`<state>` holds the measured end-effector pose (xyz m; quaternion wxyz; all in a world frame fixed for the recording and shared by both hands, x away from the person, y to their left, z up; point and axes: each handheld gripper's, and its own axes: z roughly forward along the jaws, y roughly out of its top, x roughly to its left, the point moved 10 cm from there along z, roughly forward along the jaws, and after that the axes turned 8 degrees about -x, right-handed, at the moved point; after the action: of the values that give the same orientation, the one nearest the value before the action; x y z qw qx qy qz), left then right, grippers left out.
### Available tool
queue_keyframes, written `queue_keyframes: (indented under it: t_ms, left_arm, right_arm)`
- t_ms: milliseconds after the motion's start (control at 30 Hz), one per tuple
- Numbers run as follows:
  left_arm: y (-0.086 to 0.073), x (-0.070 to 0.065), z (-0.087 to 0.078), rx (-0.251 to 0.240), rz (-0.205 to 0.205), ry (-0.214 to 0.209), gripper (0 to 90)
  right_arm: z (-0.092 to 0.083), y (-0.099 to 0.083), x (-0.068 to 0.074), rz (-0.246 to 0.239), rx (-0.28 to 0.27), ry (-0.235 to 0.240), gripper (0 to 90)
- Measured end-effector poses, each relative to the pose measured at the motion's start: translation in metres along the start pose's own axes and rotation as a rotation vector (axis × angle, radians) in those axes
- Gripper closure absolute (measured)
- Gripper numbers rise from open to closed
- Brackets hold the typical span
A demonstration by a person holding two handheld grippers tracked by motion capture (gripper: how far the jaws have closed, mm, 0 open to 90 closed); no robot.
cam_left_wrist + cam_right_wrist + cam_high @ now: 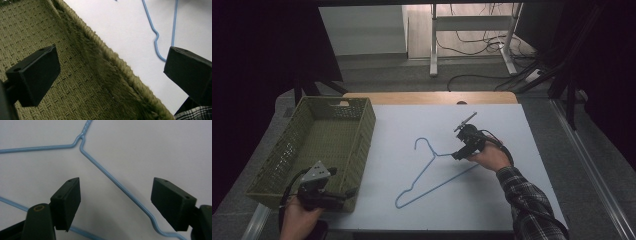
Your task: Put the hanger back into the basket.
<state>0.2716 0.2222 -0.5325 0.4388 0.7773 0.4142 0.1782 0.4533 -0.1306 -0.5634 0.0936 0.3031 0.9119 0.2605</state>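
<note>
A light-blue wire hanger (434, 155) lies flat on the white table top (517, 130), its hook pointing toward the back left. My right gripper (458, 155) is low over the hanger's right shoulder, near the neck. In the right gripper view my right gripper (116, 200) is open, and one slanted arm of the hanger (112, 180) runs between the jaws without touching either pad. My left gripper (349, 194) hovers at the near right corner of the woven basket (362, 145). Seen in its own view, my left gripper (110, 72) is open and straddles the basket rim (120, 65), holding nothing.
The olive woven basket sits at the table's left and has nothing in it that I can see. A strip of wooden table edge (432, 97) runs along the back. Beyond it stand desk legs (433, 45) and loose cables on the floor.
</note>
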Motion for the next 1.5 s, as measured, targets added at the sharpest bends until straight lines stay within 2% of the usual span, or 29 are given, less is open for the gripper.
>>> queue_keyframes:
  t_ms: [233,400,467,600,800,867,900,1000,1100,1333,1500]
  left_arm:
    - [0.0,0.001,0.0,0.0,-0.001,0.002,0.5]
    - [0.0,0.001,0.001,-0.001,-0.003,0.003,0.5]
    - [0.0,0.001,0.001,0.001,0.0,0.002,0.5]
    - [-0.001,0.001,0.001,0.003,-0.003,0.002,0.5]
    - [-0.001,0.002,0.002,0.006,-0.003,0.001,0.5]
    - [-0.002,0.001,0.002,0.007,-0.004,0.0,0.5]
    - [-0.002,0.001,0.003,0.01,-0.005,-0.001,0.5]
    - [-0.003,0.002,0.003,0.011,-0.006,-0.001,0.5]
    - [-0.003,0.002,0.003,0.014,-0.006,-0.001,0.5]
    - [-0.004,0.002,0.004,0.017,-0.005,-0.003,0.5]
    - [-0.004,0.002,0.004,0.02,-0.003,-0.002,0.5]
  right_arm:
    - [0.017,0.001,0.0,-0.039,0.043,0.017,30.7]
    - [0.022,0.001,0.0,-0.063,0.059,0.033,34.5]
    - [0.024,0.001,0.0,-0.092,0.073,0.043,37.8]
    - [0.026,0.002,0.0,-0.118,0.087,0.049,41.1]
    - [0.029,0.005,-0.001,-0.174,0.113,0.066,51.3]
    - [0.031,0.006,0.0,-0.197,0.122,0.079,54.9]
    - [0.033,0.006,-0.001,-0.225,0.13,0.089,58.8]
    - [0.034,0.007,-0.001,-0.249,0.135,0.098,61.4]
    - [0.038,0.007,0.0,-0.315,0.157,0.13,65.1]
    - [0.039,0.008,0.0,-0.335,0.166,0.165,72.2]
    - [0.04,0.009,-0.002,-0.359,0.168,0.198,73.7]
